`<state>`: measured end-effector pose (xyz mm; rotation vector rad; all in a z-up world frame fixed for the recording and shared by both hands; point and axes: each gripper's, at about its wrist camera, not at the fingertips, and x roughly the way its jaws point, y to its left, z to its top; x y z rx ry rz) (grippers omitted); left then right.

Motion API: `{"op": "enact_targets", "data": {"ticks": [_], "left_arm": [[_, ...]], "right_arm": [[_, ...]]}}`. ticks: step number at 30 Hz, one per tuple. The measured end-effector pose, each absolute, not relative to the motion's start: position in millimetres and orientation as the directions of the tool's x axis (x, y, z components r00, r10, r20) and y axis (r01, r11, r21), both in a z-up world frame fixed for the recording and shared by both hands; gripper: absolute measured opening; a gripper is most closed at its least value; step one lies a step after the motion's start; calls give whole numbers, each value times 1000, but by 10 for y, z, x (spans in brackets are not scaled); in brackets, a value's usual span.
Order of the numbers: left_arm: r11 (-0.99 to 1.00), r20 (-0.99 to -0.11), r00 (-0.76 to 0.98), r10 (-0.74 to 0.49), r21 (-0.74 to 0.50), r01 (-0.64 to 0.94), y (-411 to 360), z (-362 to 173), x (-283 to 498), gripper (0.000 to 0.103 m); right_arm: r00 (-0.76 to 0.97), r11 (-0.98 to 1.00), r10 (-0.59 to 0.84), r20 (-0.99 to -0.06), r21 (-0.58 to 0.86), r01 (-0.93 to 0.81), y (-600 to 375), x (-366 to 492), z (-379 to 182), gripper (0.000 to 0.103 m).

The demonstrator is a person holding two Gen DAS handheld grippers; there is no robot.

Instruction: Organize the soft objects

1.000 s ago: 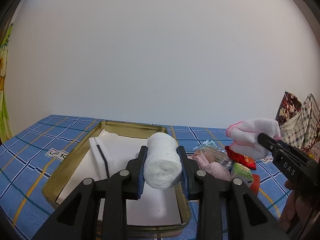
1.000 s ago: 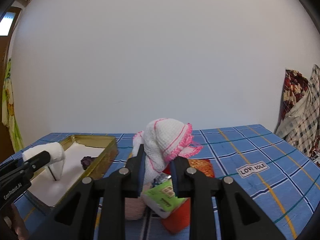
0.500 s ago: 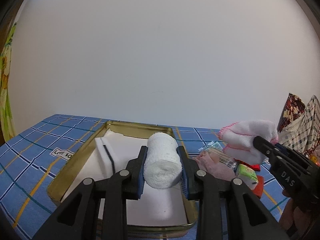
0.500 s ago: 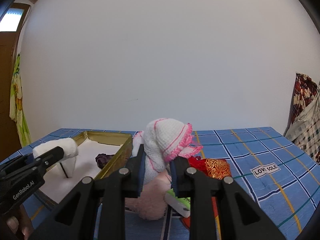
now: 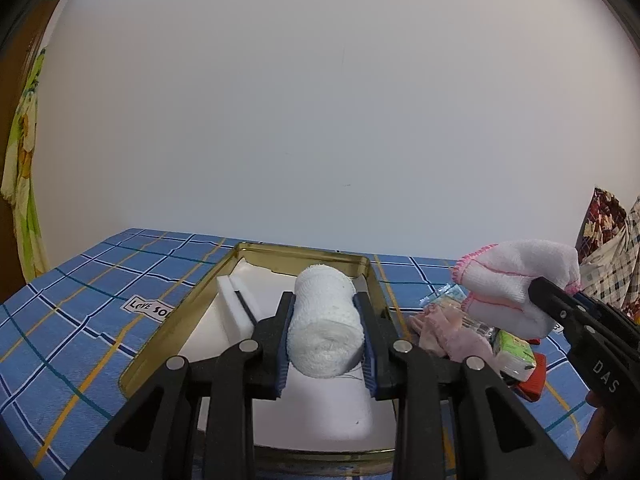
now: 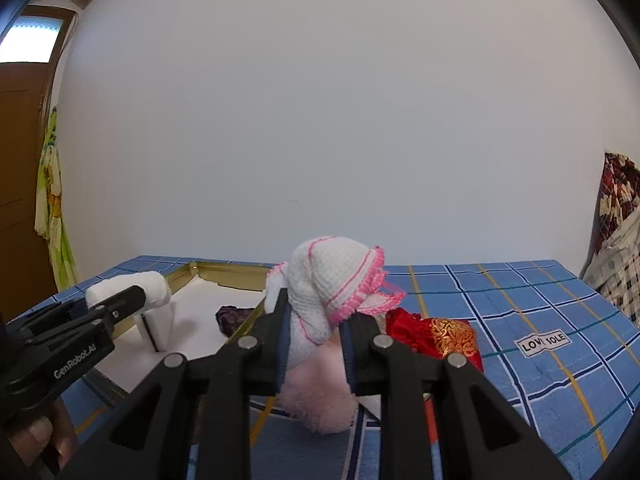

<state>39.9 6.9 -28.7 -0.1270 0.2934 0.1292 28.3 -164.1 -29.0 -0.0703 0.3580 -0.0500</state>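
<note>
Mid-sort, we carry two soft items toward the gold tin [image 5: 376,276]: left tool [image 5: 326,338] clamped on a rolled bandage [image 5: 324,328] above the tin's lining, right tool [image 6: 314,332] squeezed tight on a pink-trimmed cloth [image 6: 332,280] near the tin's right rim, both awaiting lowering and release.

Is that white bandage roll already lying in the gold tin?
Not yet. The bandage roll is held between the left gripper pads, above the gold tin's white lining.

Plain white wall [image 6: 320,120], brown wooden door [image 6: 20,160] w/ lit transom, blue plaid cloth [image 6: 520,304] underneath
</note>
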Motion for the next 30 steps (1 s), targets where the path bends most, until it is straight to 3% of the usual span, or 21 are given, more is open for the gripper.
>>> {"op": "enact_targets", "data": {"ticks": [30], "left_arm": [[978,-300,945,131,-114,-172,249,-264,278,31]], "right_arm": [[931,997,-1,-365,-73,-27,-1427,308,-322,22]]}}
